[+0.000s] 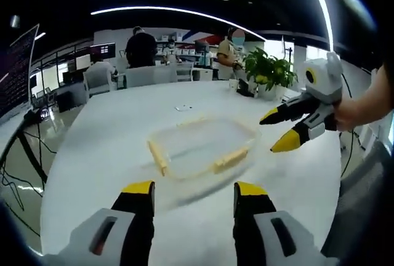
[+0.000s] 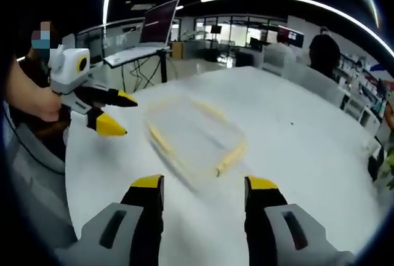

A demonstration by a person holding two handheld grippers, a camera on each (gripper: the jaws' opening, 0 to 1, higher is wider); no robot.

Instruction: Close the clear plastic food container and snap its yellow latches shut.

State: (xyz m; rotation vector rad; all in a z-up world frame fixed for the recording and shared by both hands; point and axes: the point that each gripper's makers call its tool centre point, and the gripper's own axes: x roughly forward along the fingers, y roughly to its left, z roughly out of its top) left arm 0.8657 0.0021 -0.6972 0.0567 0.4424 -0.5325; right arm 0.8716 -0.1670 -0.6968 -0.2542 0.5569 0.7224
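1. The clear plastic food container (image 1: 203,149) lies flat on the white desk (image 1: 98,155), roughly midway between the two tools. It looks blurred in both views, so I cannot tell if its lid is fully seated.
2. Its yellow latches (image 1: 231,159) show along the edges; one long latch sits on the left side in the left gripper view, another on the near right edge. Whether they are snapped down is unclear.
3. The left hand-held gripper (image 1: 194,191) has its two yellow-tipped jaws spread wide, holding nothing and touching nothing, short of the container's near edge. It also appears in the right gripper view (image 2: 118,113), held by a hand (image 2: 37,103), jaws apart, just beside the container.
4. The right hand-held gripper (image 2: 204,186) likewise stands spread and empty, apart from the container. In the left gripper view (image 1: 277,129) its parted tips hover near the container's far right corner.
5. A potted plant (image 1: 268,72) stands at the desk's far side, with people (image 1: 141,47) beyond.
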